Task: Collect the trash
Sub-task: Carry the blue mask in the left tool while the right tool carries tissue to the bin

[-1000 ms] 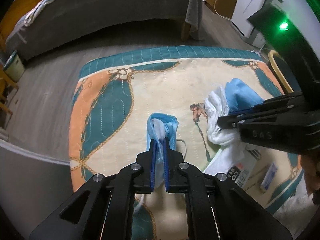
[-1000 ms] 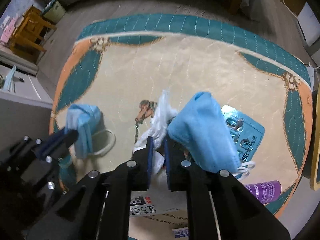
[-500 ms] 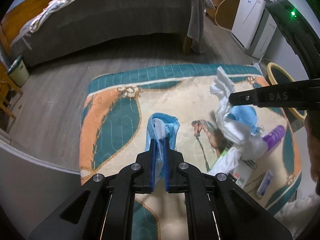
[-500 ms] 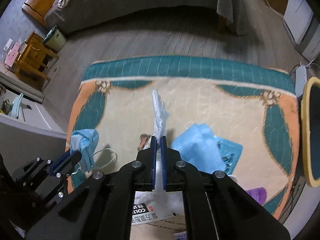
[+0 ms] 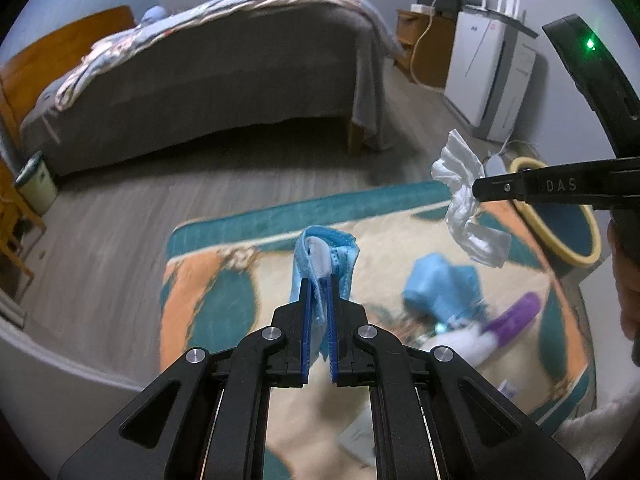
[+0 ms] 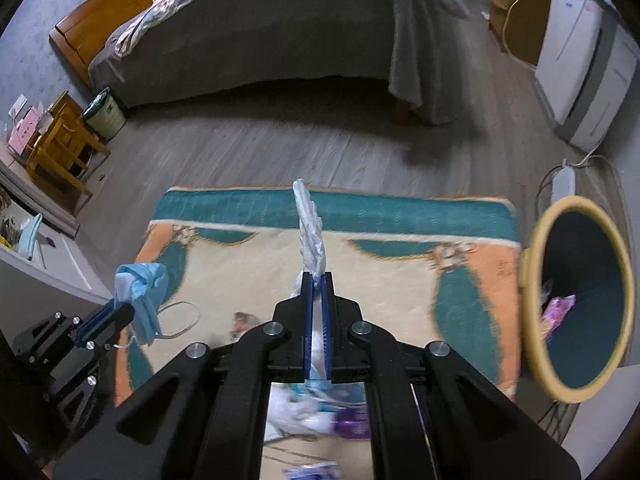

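My left gripper point(image 5: 319, 280) is shut on a blue face mask point(image 5: 326, 250), held above the patterned rug point(image 5: 224, 292); it also shows in the right wrist view point(image 6: 140, 286). My right gripper point(image 6: 317, 278) is shut on a crumpled white tissue point(image 6: 309, 232), also seen in the left wrist view point(image 5: 464, 196), lifted above the rug. A yellow-rimmed trash bin point(image 6: 580, 300) stands just off the rug's right edge, with pink trash inside. On the rug lie a second blue mask point(image 5: 440, 286), a purple tube point(image 5: 514, 316) and white paper scraps point(image 5: 452, 340).
A grey-covered bed point(image 5: 208, 80) stands beyond the rug across wood flooring. A white appliance point(image 5: 486, 76) and power strip point(image 6: 562, 182) are at the right. A small green bin point(image 6: 104, 114) and wooden stool point(image 6: 60, 148) are at the left.
Both grippers have risen well above the rug with their loads. The tissue is lifted clear of the pile; the views tilted up, bringing the bed and the trash bin into view.
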`<state>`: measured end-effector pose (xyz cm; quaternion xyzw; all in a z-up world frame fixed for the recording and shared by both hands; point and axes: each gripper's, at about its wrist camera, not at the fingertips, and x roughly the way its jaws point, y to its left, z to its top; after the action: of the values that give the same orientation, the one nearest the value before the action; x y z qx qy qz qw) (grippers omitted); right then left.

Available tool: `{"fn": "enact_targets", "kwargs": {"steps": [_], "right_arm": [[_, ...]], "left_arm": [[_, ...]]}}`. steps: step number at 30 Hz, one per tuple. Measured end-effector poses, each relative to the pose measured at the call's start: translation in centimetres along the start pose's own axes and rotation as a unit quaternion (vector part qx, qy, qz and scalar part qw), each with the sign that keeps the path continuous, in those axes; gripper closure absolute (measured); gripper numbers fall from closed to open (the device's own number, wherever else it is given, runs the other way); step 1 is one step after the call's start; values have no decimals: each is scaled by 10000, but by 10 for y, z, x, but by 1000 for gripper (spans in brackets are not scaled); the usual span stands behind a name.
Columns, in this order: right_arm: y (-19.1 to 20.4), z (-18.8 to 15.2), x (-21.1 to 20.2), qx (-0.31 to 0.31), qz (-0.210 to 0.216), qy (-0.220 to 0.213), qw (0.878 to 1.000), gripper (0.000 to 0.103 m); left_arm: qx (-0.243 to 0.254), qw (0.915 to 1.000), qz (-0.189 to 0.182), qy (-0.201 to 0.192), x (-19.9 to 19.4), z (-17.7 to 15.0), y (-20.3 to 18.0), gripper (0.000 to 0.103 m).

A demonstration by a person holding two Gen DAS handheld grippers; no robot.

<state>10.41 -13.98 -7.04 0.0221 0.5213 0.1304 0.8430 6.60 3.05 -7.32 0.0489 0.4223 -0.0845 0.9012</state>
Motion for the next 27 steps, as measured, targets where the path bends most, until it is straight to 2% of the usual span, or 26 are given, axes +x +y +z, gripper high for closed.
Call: {"fn": "enact_targets", "kwargs": {"steps": [8,15,20,27], "right_arm": [[-71,-2,-27,184,-270,-197,9993,99],[-146,-7,-50,562,-516,-415,9962,99],[-203,-13,-72,833,-897,-660,9903,99],[-269,-23,-75,1469,-1122,-628,9808,99]], "left_arm": [[311,9992,-238,-95,13,23,-60,95],[389,9959,-769,-259,18,50,-131,95],[606,9904,-1180,-388,25,64,-194,95],[1075,9801,-1661,-168,50,64,-272,95]]}}
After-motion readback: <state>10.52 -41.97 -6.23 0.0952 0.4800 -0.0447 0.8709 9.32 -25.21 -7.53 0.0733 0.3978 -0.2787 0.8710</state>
